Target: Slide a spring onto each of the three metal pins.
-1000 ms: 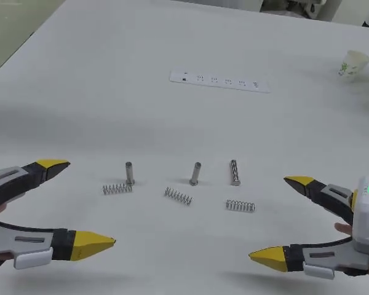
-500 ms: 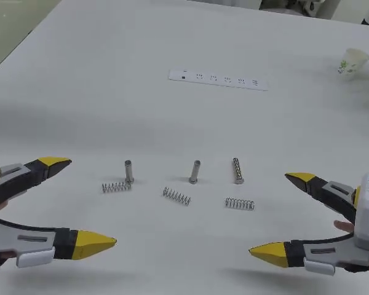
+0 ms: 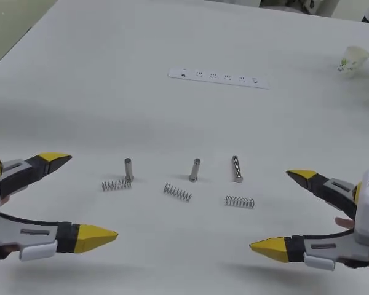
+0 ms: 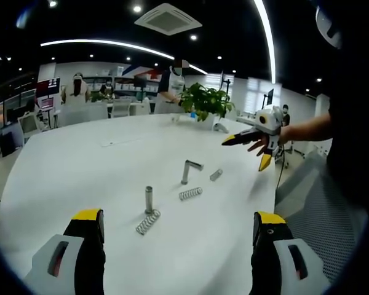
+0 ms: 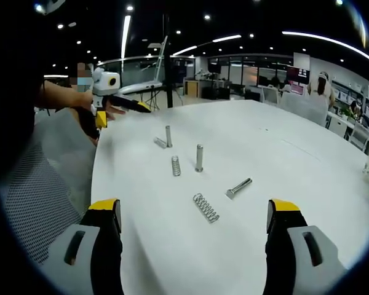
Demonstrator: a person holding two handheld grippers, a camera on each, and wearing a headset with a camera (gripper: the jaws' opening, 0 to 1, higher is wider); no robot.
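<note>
Left gripper (image 3: 85, 196) hovers low over the near left of the white table (image 3: 111, 110), jaws spread wide, yellow tips well apart, nothing between them. Left pin (image 3: 128, 169) stands upright; left spring (image 3: 116, 185) lies flat on the table just beside its base, on the near-left side. Middle pin (image 3: 195, 170) also upright; middle spring (image 3: 178, 193) lies at a slant just in front of it, slightly to the left, apart from the pin. Right pin (image 3: 236, 168) lies on its side, as the right gripper view makes plain; right spring (image 3: 240, 201) lies flat nearer the person, close to the pin but not touching. All three springs rest loose on the table, each near its own pin. Right gripper (image 3: 281, 211) hovers over the near right, jaws likewise wide open and holding nothing, a hand showing behind it. Both grippers sit well clear of the row of pins, one on either side. Far back, past the middle: white power strip (image 3: 218, 78) flat on the table. Far right corner: paper cup (image 3: 353, 61)
</note>
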